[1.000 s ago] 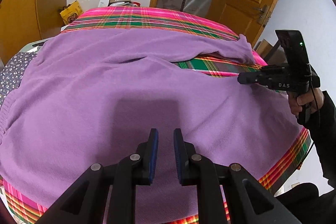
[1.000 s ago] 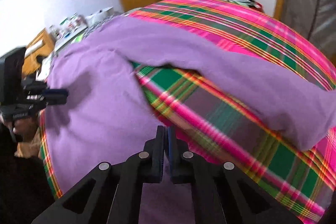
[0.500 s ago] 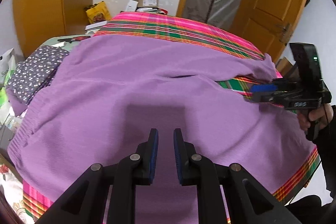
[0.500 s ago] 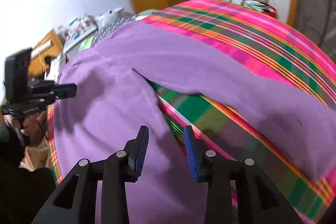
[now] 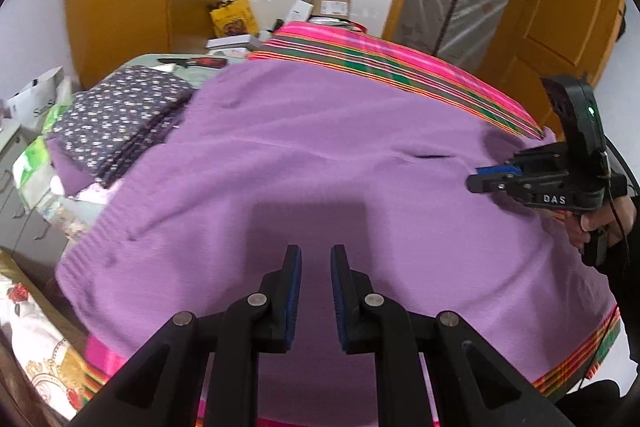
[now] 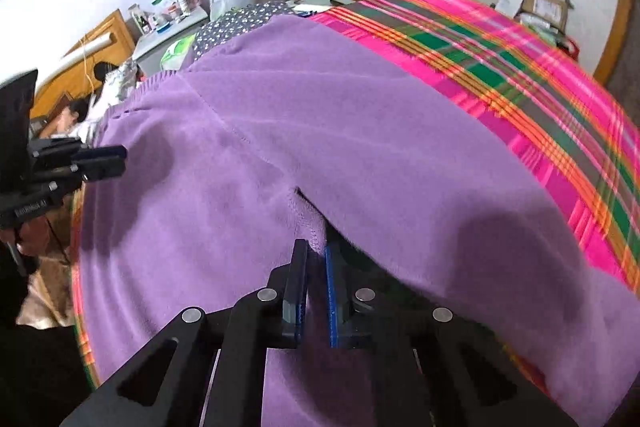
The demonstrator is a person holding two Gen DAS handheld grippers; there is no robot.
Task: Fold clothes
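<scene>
Sweater (image 5: 320, 163), purple fleece with a ribbed hem, lies spread over the pink-and-green plaid cloth (image 6: 520, 67). We see the right gripper (image 6: 316, 259) just closed, pads pinching a fold of its edge by the sleeve. We note the left gripper (image 5: 316, 267) above the sweater's body, jaws slightly apart, holding nothing. Dotted fabric (image 5: 120, 115) lies folded beside the hem.
</scene>
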